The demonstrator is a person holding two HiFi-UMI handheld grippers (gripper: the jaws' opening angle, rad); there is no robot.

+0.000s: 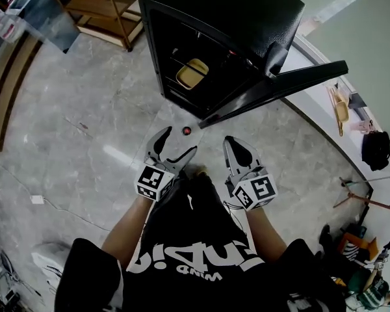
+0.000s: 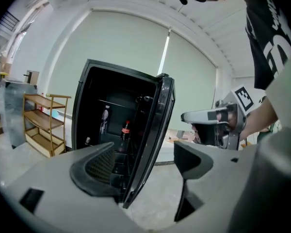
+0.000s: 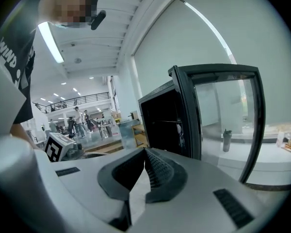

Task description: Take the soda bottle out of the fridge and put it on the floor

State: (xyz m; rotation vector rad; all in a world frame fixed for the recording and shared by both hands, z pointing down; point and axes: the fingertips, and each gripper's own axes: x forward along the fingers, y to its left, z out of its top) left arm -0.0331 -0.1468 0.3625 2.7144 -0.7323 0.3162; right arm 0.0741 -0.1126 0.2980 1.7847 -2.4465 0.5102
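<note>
Grey marble floor [image 1: 84, 148] under everything. Left gripper [image 1: 175, 147] has its jaws spread with nothing between them. Right gripper [image 1: 233, 145] has its jaws pressed together, also empty. Well ahead of the left jaws, the dark red-capped soda bottle [image 2: 125, 131] stands upright inside the black mini fridge [image 2: 81, 110], whose glass door [image 3: 228, 125] is swung open. The bottle's label is too small to read.

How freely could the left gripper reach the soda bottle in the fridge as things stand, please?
Probably freely: the fridge door stands open, the left gripper is open and empty, and nothing blocks the soda bottle.
</note>
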